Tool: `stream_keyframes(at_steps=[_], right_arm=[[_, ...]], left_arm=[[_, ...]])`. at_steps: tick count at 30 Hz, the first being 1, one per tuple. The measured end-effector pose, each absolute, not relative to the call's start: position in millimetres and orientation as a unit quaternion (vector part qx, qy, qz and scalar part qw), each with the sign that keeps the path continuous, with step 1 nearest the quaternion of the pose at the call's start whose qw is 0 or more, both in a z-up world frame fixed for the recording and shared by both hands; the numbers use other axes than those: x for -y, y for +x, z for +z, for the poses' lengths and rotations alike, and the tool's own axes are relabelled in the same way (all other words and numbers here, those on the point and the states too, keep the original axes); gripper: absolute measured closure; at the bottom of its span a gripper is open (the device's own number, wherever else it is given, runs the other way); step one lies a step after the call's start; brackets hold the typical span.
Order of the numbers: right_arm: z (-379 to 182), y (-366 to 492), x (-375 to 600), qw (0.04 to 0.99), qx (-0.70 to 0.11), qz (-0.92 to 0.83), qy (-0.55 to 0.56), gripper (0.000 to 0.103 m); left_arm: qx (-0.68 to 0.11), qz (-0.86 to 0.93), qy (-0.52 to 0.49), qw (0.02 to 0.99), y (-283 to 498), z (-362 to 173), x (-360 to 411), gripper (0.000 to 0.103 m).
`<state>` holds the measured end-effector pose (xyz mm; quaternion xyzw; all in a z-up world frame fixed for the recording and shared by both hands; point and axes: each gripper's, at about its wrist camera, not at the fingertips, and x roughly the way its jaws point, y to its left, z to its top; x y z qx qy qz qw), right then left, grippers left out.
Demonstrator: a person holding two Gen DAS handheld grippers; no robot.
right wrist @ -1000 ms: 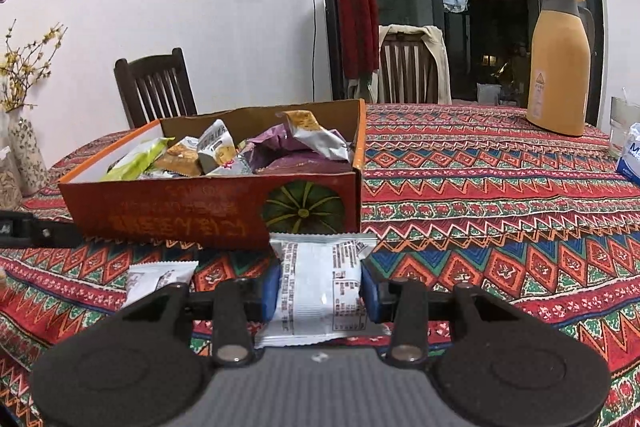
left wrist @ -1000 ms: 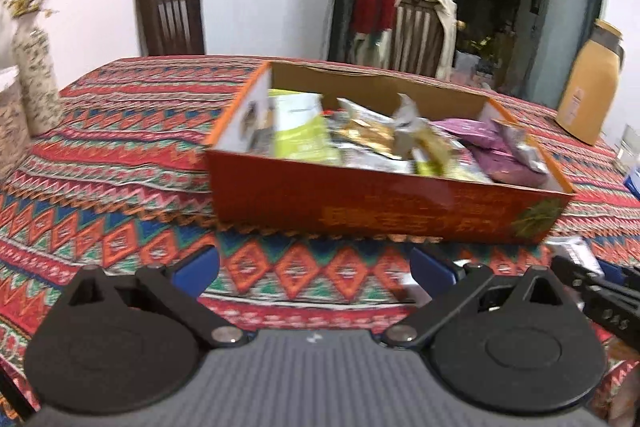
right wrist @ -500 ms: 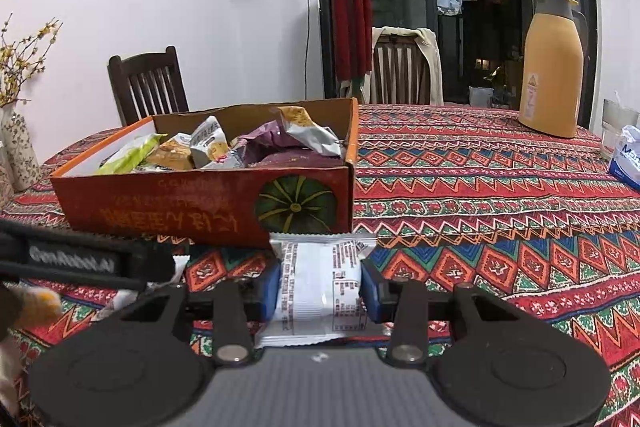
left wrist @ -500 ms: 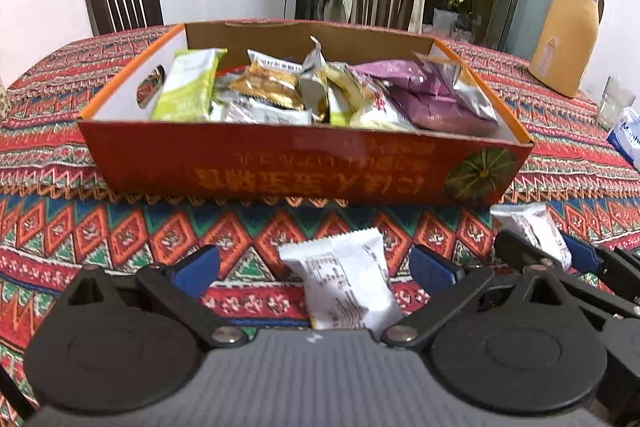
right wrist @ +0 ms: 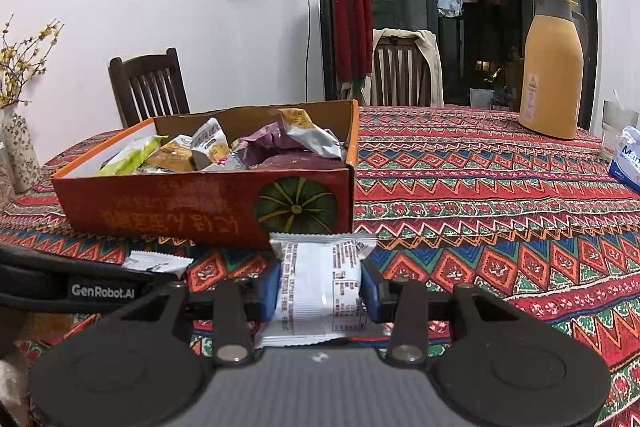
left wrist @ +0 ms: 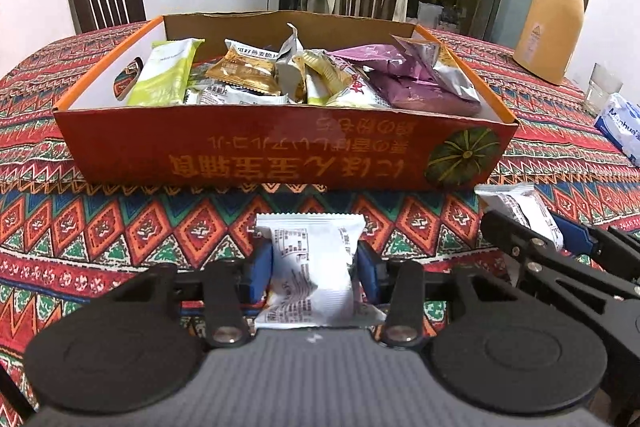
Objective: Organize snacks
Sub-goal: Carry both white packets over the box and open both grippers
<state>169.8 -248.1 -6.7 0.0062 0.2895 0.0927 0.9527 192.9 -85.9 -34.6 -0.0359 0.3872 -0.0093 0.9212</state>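
Left gripper (left wrist: 314, 273) jaws, just closing, pinch a packet (left wrist: 316, 267); right gripper (right wrist: 320, 285) pinches another (right wrist: 322, 287). Packets appear light, crinkly, crushable: grip mid-body.

"GenRobot.AI" stands in white on the black left gripper body (right wrist: 72, 283), left of the right gripper's fingers. A blue-and-white tissue pack (left wrist: 620, 125), far right of the left gripper's fingers, reads "Manhua".

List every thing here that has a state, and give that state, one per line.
left gripper: jaws just closed, pressing a white snack packet
right gripper: shut on a second white packet
orange box: open-topped, piled with snacks
yellow jug: upright, lid on
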Motion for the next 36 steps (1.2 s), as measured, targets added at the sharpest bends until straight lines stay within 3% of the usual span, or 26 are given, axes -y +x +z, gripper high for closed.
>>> stream_keyframes(at_steps=[20, 36], right_arm=[[-3, 163, 240, 0.958, -0.272, 0.089, -0.02, 0.063], [57, 205, 199, 0.963, -0.228, 0.141, -0.034, 0.063]], left_arm=[[-0.343, -0.025, -0.043, 0.938, 171, -11, 69, 0.06], [-0.263, 0.007, -0.041, 0.964, 206, 47, 30, 0.06]])
